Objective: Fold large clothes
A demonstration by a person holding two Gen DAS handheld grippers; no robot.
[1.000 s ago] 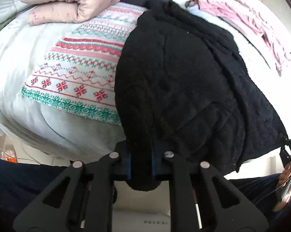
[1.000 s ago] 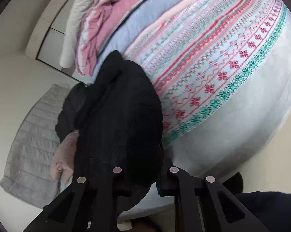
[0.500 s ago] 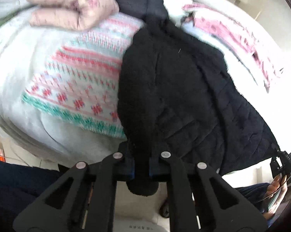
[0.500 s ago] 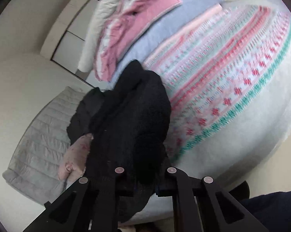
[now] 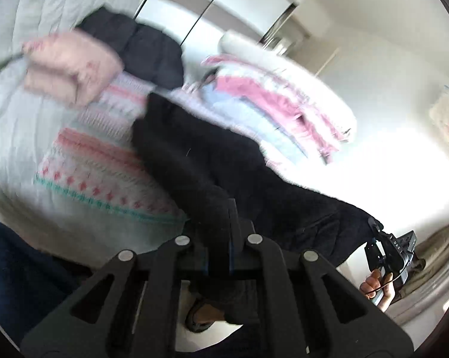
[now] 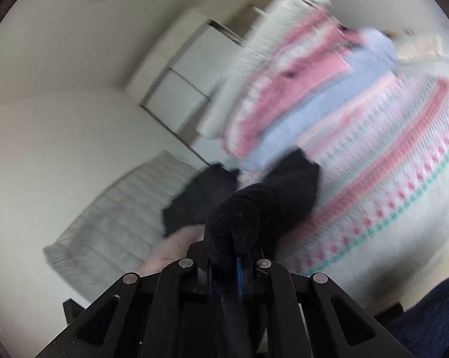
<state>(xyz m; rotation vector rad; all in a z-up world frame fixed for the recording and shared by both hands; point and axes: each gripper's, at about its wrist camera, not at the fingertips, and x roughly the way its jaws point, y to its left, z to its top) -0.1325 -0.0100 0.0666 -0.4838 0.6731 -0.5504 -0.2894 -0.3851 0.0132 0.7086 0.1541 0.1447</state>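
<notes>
Gripping opposite ends of the black coat (image 5: 212, 161), the left tool (image 5: 218, 238) and right tool (image 6: 227, 256) are both clamped tight on it, the bed (image 5: 12, 125) at ten o'clock.

A patterned blanket (image 5: 105, 161) with pink and teal bands lies on the bed (image 5: 12, 125). A folded pink quilt (image 5: 72, 68) rests at its far end beside a dark jacket (image 5: 144, 47). Pink-striped bedding (image 6: 290, 68) is heaped near white wardrobe doors (image 6: 191, 71).
</notes>
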